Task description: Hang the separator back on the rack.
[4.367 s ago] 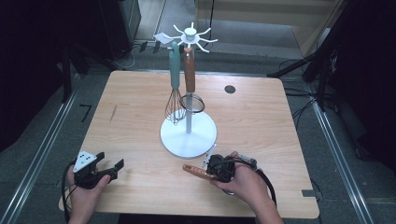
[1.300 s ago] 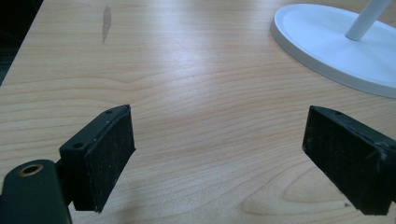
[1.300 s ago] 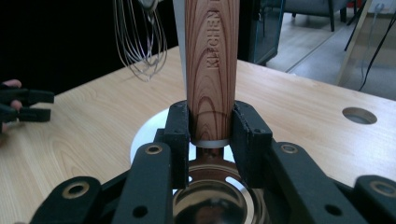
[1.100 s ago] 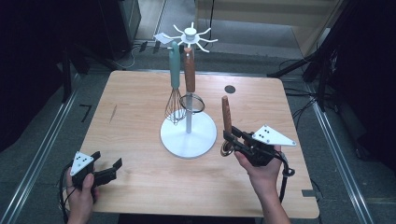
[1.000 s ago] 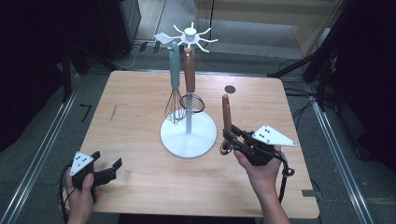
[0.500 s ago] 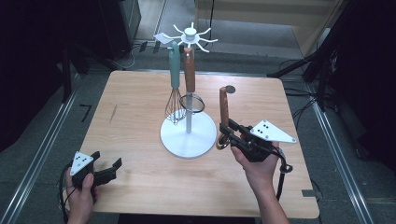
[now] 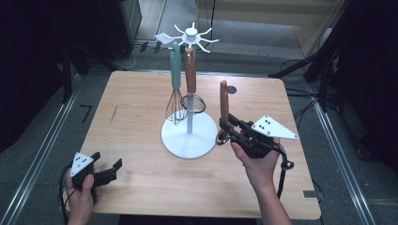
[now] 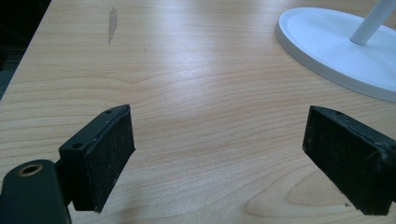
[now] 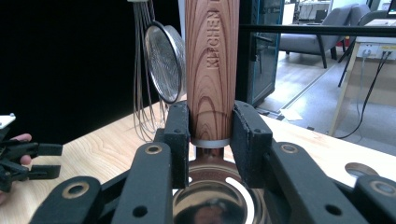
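My right gripper (image 7: 228, 129) (image 9: 211, 135) is shut on a wooden-handled utensil (image 7: 224, 104) (image 9: 212, 60), held upright just right of the white rack's base (image 7: 189, 136). Its metal head (image 9: 217, 198) hangs below the jaws; the handle points up. The white utensil rack (image 7: 190, 33) stands mid-table with a teal-handled whisk (image 7: 175, 84) and a wooden-handled strainer (image 7: 191, 79) (image 9: 163, 63) hanging from its hooks. My left gripper (image 7: 110, 171) (image 8: 219, 161) rests open near the table's front left corner, nothing between its pads.
The wooden table (image 7: 136, 93) has a round cable hole (image 7: 232, 89) at the back right. The rack's base (image 8: 336, 56) lies ahead and right of the left gripper. Dark equipment and cables surround the table on the floor.
My right gripper picked the utensil up off the table, turned it upright and carried it left and back toward the rack. The left gripper stayed put.
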Motion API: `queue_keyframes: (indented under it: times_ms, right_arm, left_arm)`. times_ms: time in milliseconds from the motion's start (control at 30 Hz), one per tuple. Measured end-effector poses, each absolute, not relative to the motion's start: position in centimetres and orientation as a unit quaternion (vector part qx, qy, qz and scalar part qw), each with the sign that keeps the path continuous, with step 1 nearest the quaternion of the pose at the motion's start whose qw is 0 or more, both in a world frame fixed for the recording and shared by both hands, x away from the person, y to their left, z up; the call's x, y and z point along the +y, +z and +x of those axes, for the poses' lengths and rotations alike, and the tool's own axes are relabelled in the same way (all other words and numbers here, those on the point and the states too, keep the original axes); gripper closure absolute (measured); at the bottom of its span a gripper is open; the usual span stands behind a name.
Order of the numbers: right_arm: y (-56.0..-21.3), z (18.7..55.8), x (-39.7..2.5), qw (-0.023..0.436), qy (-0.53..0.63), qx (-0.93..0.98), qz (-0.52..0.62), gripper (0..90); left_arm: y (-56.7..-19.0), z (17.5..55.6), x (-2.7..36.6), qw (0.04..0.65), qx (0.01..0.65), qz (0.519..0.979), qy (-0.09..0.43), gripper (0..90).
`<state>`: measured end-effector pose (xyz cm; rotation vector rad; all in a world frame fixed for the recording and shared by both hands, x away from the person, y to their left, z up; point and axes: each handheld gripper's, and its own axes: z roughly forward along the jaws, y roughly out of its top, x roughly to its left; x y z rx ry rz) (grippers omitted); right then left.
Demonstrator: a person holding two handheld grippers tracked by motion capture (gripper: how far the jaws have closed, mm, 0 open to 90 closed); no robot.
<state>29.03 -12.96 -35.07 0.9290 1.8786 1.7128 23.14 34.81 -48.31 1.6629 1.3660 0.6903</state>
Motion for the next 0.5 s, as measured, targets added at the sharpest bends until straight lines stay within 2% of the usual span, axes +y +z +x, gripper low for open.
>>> queue_keyframes:
  times_ms: [500]
  right_arm:
    - [-34.43, 29.17, -12.53, 0.224, 0.620, 0.674, 0.334, 71.1]
  left_arm:
    - [-48.31, 23.10, 34.89, 0.430, 0.550, 0.661, 0.275, 9.1]
